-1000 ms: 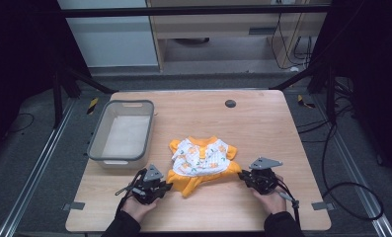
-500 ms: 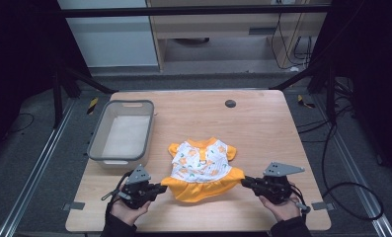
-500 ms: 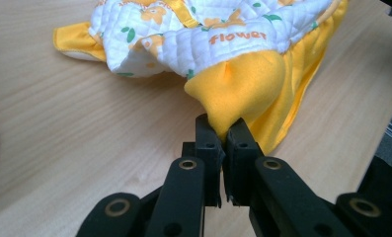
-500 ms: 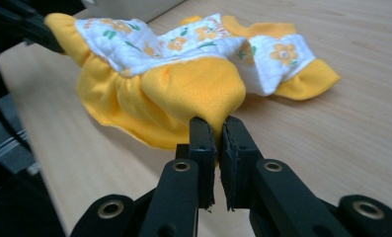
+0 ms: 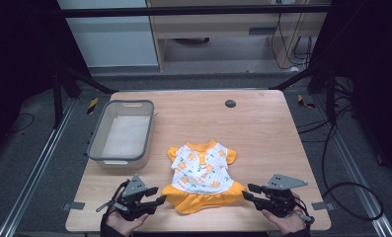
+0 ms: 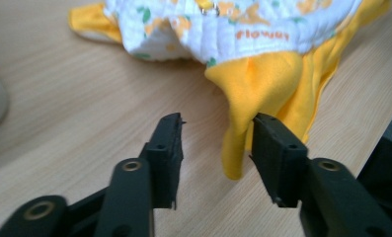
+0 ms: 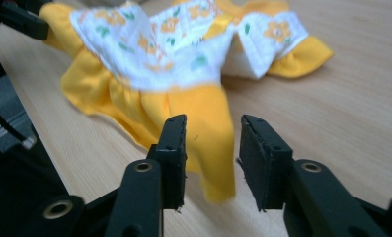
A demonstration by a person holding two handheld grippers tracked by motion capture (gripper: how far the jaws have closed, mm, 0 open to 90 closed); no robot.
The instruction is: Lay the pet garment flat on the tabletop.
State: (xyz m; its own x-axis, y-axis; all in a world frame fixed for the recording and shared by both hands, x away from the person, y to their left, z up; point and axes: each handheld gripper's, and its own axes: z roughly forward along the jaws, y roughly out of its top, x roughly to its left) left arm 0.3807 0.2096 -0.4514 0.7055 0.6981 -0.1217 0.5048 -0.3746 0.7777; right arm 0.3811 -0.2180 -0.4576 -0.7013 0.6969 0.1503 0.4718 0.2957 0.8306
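Yellow cloth hangs between the jaws of both our tongs: it is the frilled hem of a small dress [image 5: 202, 178], white with orange flowers on the body, which lies face up on the wooden counter [image 5: 262, 128] near our edge, collar pointing away from us. We hold the left tongs [image 5: 156, 199] at the hem's left corner and the right tongs [image 5: 247, 193] at its right corner, each low over the wood and aimed inward at the skirt. The jaws of both have just been opening. In the left gripper view a fold of the yellow skirt [image 6: 262, 94] droops into the gap and brushes one jaw, while the other stands well clear of it; in the right gripper view the hem corner [image 7: 211, 143] sits in the gap with space on both sides. So neither pair pinches the cloth now: both stand about half open, holding nothing. We judge that gripping the two hem corners served to draw the dress out flat and square to us, and it now looks spread, with sleeves out to either side. A grey plastic tub [image 5: 99, 143] stands empty at the left of the counter, just beside the dress's left sleeve, probably where the garment belongs once folded. Next we would need to back the tongs off without dragging the frill.
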